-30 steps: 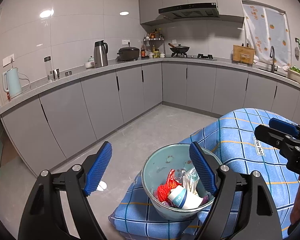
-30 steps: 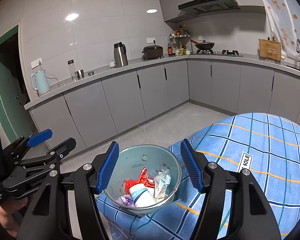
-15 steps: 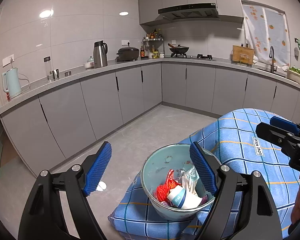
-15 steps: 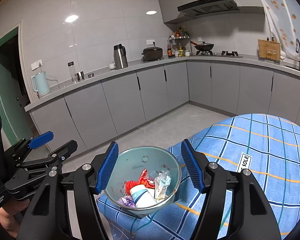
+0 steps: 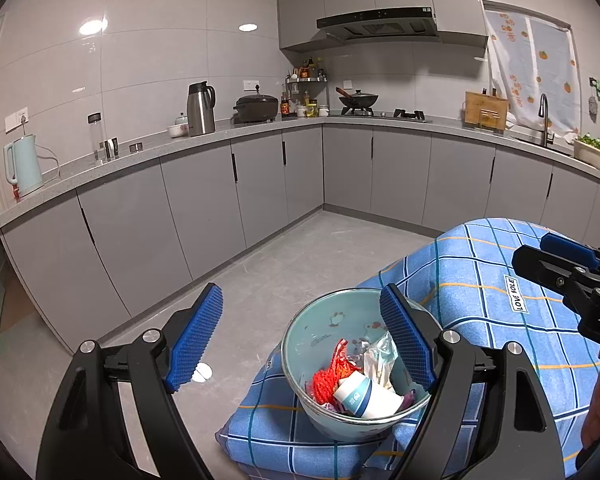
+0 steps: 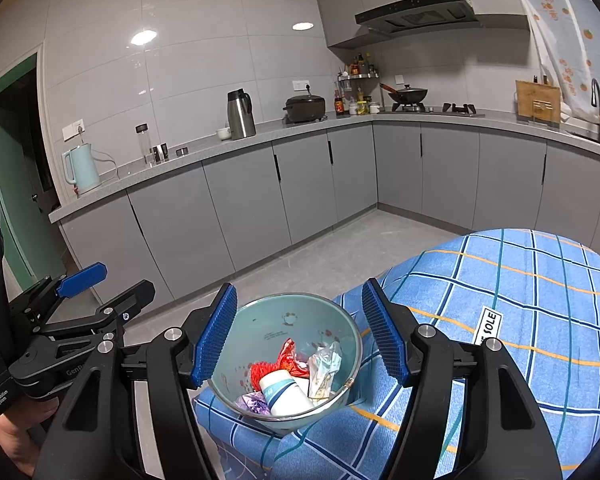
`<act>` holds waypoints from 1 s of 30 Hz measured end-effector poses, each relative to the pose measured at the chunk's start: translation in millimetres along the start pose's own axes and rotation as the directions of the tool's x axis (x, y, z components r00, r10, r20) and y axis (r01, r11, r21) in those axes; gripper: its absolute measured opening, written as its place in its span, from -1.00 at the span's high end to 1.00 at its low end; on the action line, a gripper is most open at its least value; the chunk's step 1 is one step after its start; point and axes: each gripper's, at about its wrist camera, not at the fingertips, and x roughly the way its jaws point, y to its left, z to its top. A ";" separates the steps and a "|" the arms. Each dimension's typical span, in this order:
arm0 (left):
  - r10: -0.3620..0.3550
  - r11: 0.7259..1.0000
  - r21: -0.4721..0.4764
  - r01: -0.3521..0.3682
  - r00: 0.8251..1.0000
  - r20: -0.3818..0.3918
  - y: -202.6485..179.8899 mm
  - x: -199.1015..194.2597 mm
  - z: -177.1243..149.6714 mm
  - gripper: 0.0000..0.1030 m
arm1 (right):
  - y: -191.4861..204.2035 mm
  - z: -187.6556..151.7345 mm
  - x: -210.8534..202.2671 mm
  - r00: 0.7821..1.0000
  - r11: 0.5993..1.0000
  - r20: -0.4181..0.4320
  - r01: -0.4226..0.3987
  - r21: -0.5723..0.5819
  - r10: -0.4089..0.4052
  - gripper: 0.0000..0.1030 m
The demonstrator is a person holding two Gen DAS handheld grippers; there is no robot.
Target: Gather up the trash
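Note:
A pale green bowl [image 5: 320, 328] [image 6: 284, 320] stands on the near corner of a blue plaid cloth [image 5: 480, 280] [image 6: 520, 300]. It holds a red mesh scrap [image 5: 326, 378] [image 6: 260, 374], a white and blue paper cup [image 5: 364, 394] [image 6: 286, 394], a clear wrapper [image 5: 380, 356] [image 6: 324, 364] and a purple wrapper [image 6: 254, 404]. My left gripper [image 5: 302, 344] [image 6: 116, 280] hovers open and empty, left of the bowl. My right gripper [image 6: 300, 336] [image 5: 534, 248] is open too; the bowl shows between its blue pads [image 6: 216, 334], which do not press on it.
Grey floor [image 5: 300, 260] lies beyond the cloth's edge, with a small white disc [image 5: 202, 372] on it. Grey cabinets [image 5: 204, 208] and a counter run along the back with a kettle [image 5: 24, 168], thermos [image 5: 200, 110] and wok [image 5: 358, 100]. A green doorway [image 6: 8, 184] is far left.

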 end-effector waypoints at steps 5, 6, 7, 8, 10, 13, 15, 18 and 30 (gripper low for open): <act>0.001 1.000 -0.008 -0.001 1.000 0.011 0.1 -1.7 0.9 -0.82 | 0.1 1.2 -1.3 1.000 1.000 0.004 0.003 -0.001 -0.003 -0.27; -0.002 1.000 -0.007 0.002 1.000 0.011 -0.2 -1.7 1.1 -0.82 | 0.1 1.2 -1.5 1.000 1.000 0.004 0.004 -0.001 -0.004 -0.28; 0.000 1.000 -0.005 0.000 1.000 0.011 -0.8 -1.7 1.1 -0.83 | -0.2 1.3 -1.7 1.000 1.000 0.005 0.004 0.000 -0.004 -0.28; -0.002 1.000 -0.004 0.002 1.000 0.011 -1.4 -1.5 1.2 -0.83 | 0.0 1.3 -1.9 1.000 1.000 0.006 0.004 -0.001 -0.004 -0.29; -0.006 1.000 -0.007 0.006 1.000 0.011 -1.4 -2.0 0.8 -0.83 | -0.2 1.4 -2.2 1.000 1.000 0.007 0.004 -0.001 -0.004 -0.29; -0.006 1.000 -0.011 0.006 1.000 0.015 -1.2 -3.2 1.0 -0.89 | -0.7 2.3 -1.9 1.000 1.000 0.008 0.004 -0.001 -0.004 -0.30; -0.002 1.000 -0.019 0.002 1.000 0.018 0.8 -4.1 1.5 -0.89 | -0.4 2.0 -2.1 1.000 1.000 0.008 0.005 -0.002 -0.005 -0.30; -0.001 1.000 -0.021 0.001 1.000 0.019 1.4 -3.6 2.4 -0.89 | 0.0 3.4 -1.8 1.000 1.000 0.009 0.006 -0.005 -0.006 -0.30; 0.014 1.000 0.015 -0.014 1.000 -0.002 -4.9 2.0 -0.4 -0.90 | 1.6 4.0 -3.6 1.000 1.000 0.014 0.010 -0.010 -0.010 -0.30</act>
